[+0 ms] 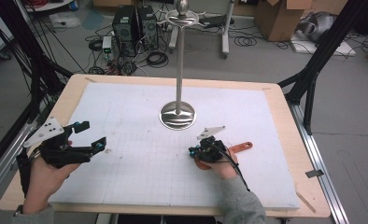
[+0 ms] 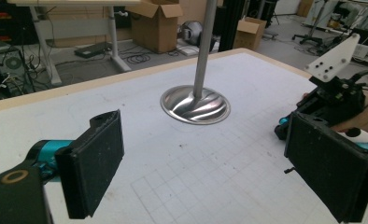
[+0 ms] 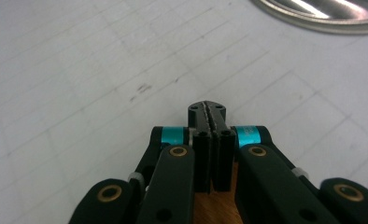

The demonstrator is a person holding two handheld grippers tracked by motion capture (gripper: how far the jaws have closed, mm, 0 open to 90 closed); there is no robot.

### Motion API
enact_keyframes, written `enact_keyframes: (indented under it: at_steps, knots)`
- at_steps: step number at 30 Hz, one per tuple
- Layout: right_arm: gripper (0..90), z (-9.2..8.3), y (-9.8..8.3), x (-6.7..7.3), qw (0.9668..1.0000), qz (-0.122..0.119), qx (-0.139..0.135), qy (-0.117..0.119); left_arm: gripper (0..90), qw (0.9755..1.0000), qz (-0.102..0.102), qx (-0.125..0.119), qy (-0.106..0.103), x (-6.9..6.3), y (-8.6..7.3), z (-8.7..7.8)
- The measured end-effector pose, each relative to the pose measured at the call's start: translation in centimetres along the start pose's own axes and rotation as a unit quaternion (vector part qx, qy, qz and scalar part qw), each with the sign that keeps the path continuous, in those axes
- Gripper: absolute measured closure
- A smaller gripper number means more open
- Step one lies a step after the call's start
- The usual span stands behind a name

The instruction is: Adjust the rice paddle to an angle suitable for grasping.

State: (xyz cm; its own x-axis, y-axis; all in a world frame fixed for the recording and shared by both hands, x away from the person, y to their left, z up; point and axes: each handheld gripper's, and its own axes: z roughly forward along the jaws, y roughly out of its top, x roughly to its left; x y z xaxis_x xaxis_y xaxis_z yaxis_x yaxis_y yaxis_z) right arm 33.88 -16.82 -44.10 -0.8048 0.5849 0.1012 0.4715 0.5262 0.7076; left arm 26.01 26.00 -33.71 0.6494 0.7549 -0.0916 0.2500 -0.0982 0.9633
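1. White gridded matting covers the table (image 1: pixel 285 154), with a cluttered workshop floor behind.
2. We see an orange-handled tool (image 1: pixel 240 147) lying flat under the right gripper (image 1: pixel 194 150), its wooden part just below the jaws, which are pressed together with nothing visibly between them.
3. Our left gripper (image 1: pixel 89 135) hangs well apart, jaws wide and empty.
4. Beyond stands a metal stand (image 1: pixel 178 114).
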Motion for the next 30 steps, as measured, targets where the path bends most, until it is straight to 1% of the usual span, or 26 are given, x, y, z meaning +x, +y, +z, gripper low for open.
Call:
enact_keyframes:
  at_steps: [3,4,5,6,7,8,9,10,11,12,13,16,19,20,22,23,25,26,27,28,29,30]
  knots:
    - [89.0,-0.5,-0.5,0.3,1.0,-0.002,0.003,0.005,12.4,1.0,0.001,0.001,-0.004,-0.1,0.1,0.5]
    - [89.1,-0.7,-0.6,0.6,0.9999,-0.007,0.005,0.008,12.4,1.0,0.0,0.002,-0.006,-0.2,0.1,0.7]
    - [89.1,-0.7,-0.6,0.6,0.9999,-0.007,0.005,0.008,12.4,1.0,0.001,0.003,-0.009,-0.2,0.2,0.9]
    - [89.0,-0.8,-0.6,0.7,0.9999,-0.011,0.007,0.006,12.4,0.9999,-0.004,0.0,-0.015,-0.3,0.2,1.0]
    - [89.1,-1.0,-0.5,0.7,0.9999,-0.015,0.002,0.002,12.4,0.9998,-0.006,-0.003,-0.021,-0.4,0.4,1.1]
    - [89.1,-1.3,-0.3,0.4,0.9999,-0.012,-0.012,-0.002,12.4,0.9997,0.001,-0.005,-0.024,-0.7,0.6,1.2]
    - [89.1,-1.3,-0.3,0.4,0.9999,-0.012,-0.012,-0.002,12.4,0.9997,0.001,-0.005,-0.024,-0.7,0.6,1.2]
    - [89.1,-1.3,0.0,-0.2,0.9998,-0.007,-0.018,-0.01,12.4,0.9996,0.003,-0.007,-0.027,-0.9,0.7,1.3]
    - [89.1,-1.3,0.0,-0.2,0.9998,-0.007,-0.018,-0.01,12.4,0.9996,0.003,-0.007,-0.027,-0.9,0.7,1.3]
    - [89.0,-1.1,0.2,-0.8,0.9998,0.001,-0.015,-0.014,12.4,0.9996,0.004,-0.006,-0.029,-0.9,0.7,1.3]
    - [89.0,-1.1,0.2,-0.8,0.9998,0.001,-0.015,-0.014,12.4,0.9996,0.004,-0.006,-0.029,-0.9,0.7,1.3]
    - [89.1,-0.2,0.2,-1.4,0.9999,0.005,0.006,-0.015,12.4,0.9997,0.004,-0.002,-0.026,-0.6,0.6,1.2]
    - [89.1,-0.3,0.1,-1.3,0.9999,0.005,0.006,-0.014,12.4,0.9998,0.001,-0.002,-0.022,-0.4,0.5,1.1]
    - [89.1,-0.4,0.1,-1.1,0.9998,0.004,0.011,-0.017,12.4,0.9998,-0.001,-0.003,-0.02,-0.3,0.4,1.0]
    - [89.1,-0.5,0.1,-0.8,0.9996,-0.007,0.015,-0.024,12.4,0.9998,-0.002,-0.005,-0.019,-0.3,0.5,0.9]
    - [89.1,-0.7,-0.3,-0.5,0.9995,-0.012,0.012,-0.025,12.4,0.9999,-0.003,-0.005,-0.015,-0.2,0.6,0.9]
    - [89.1,-0.8,-0.5,-0.3,0.9996,-0.013,0.009,-0.025,12.4,0.9999,-0.003,-0.004,-0.014,-0.2,0.6,0.9]
    - [89.1,-1.2,-1.0,-0.1,0.9997,-0.011,0.004,-0.021,12.4,0.9999,-0.005,-0.004,-0.013,-0.2,0.6,0.9]
    - [89.1,-1.2,-1.0,-0.1,0.9997,-0.011,0.004,-0.021,12.4,0.9999,-0.005,-0.002,-0.014,-0.1,0.7,0.9]
    - [89.1,-1.6,-1.6,0.3,0.9997,-0.013,0.0,-0.02,12.4,0.9999,-0.007,-0.001,-0.015,-0.1,0.7,1.0]
    - [89.1,-1.6,-1.6,0.3,0.9997,-0.013,0.0,-0.02,12.4,0.9999,-0.007,0.0,-0.014,-0.1,0.7,1.1]
    - [89.1,-2.0,-2.1,0.6,0.9997,-0.016,0.001,-0.018,12.4,0.9999,-0.008,0.001,-0.015,-0.1,0.7,1.2]
